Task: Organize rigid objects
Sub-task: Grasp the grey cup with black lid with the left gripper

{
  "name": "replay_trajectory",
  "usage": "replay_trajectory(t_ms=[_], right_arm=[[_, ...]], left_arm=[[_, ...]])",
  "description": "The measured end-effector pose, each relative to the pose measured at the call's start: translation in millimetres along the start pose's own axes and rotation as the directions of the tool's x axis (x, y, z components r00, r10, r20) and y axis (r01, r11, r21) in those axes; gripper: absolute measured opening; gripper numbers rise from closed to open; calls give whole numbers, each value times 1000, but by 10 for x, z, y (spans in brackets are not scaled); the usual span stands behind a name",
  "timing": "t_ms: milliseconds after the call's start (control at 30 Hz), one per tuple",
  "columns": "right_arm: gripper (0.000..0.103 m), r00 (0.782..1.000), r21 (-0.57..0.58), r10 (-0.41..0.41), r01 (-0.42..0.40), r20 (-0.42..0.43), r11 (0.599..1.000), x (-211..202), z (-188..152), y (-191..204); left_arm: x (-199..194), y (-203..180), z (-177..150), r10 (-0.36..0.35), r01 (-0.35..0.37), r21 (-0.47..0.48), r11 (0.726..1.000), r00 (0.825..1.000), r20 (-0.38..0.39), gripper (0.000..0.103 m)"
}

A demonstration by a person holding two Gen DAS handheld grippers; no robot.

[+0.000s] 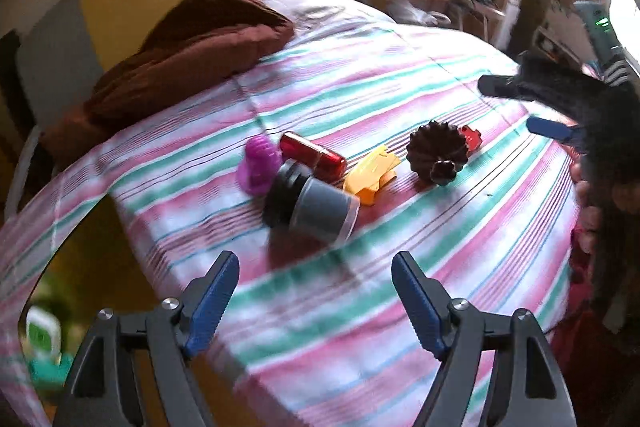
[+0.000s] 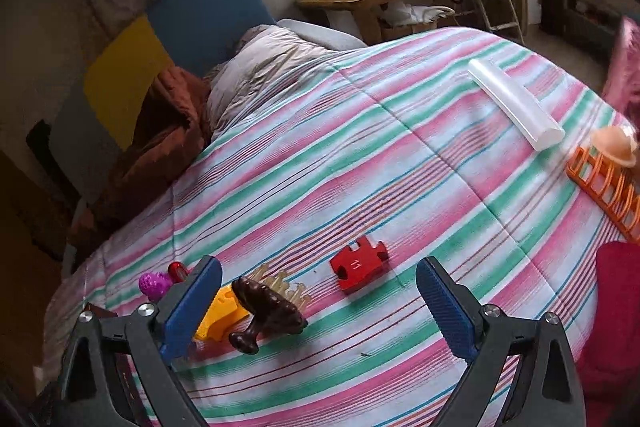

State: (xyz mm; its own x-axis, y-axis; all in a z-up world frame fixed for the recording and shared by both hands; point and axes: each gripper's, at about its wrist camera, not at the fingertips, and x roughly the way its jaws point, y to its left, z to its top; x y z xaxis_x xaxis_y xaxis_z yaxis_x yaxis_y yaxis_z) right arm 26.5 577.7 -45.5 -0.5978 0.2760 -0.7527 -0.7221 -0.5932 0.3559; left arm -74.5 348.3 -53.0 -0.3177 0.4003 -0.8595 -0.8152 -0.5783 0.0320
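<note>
A: Which step is in hand?

B: A gathering step, it seems. A cluster is seen on the bed (image 1: 400, 99): a purple toy (image 1: 258, 167), a red cylinder (image 1: 314, 155), a grey jar (image 1: 316, 209) lying on its side, a yellow piece (image 1: 372, 175) and a dark fluted mould (image 1: 438, 155). The jar touches the purple toy and the cylinder.

A: And the left gripper (image 1: 314, 301)?

B: Its fingers (image 1: 212, 303) are held wide apart, with nothing between them. The jar lies just beyond, at about twelve o'clock from the fingertips. It is judged to be set down, not held.

A: The right gripper (image 2: 318, 307)?

B: Its fingers are also spread, and nothing is gripped. The red puzzle piece (image 2: 360, 267) lies on the bed just ahead of the gap, at twelve o'clock. The mould and the yellow piece are seen at ten o'clock, beside the left finger.

A: What is left out of the cluster?

B: The puzzle piece sits slightly apart from it. A white tube (image 2: 516, 105), an orange rack (image 2: 600, 187) and a doll's head (image 2: 614, 145) lie well apart, at two o'clock.

A: What is called for next?

B: Probably the puzzle piece is to be straddled and clamped by its edges, since it lies flat. A low approach is needed, and the quilt may be pinched along with it.
</note>
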Motion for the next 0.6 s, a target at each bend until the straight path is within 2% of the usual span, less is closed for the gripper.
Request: replay_trajectory(t_ms=[133,267,333,400,433,500,600], right_arm=[[99,1000,75,17,-17,-3,997,2,33,-142],[99,1000,122,17,-17,6,992,-15,64,-241],[99,1000,135,18,-19,8,991,-20,68,-263],[99,1000,139,14,-16,15,990,-30,75,-272],[99,1000,141,13,-15,19,990,-34,80,-274],[99,1000,155,10,-14,28,988,-41,94,-302],[99,999,193,-2,-6,40,981,-60,104,-395]], left_arm=[[243,7,121,10,-10,35,999,1000,-18,85],[424,90,240,-18,19,37,999,999,-42,87],[498,93,276,0,3,58,998,999,-52,87],[597,91,313,-28,35,68,997,995,-93,86],[612,89,320,-34,40,66,997,995,-89,85],[639,64,317,-39,45,77,996,996,-83,72],[569,30,264,-59,63,76,995,997,-48,72]])
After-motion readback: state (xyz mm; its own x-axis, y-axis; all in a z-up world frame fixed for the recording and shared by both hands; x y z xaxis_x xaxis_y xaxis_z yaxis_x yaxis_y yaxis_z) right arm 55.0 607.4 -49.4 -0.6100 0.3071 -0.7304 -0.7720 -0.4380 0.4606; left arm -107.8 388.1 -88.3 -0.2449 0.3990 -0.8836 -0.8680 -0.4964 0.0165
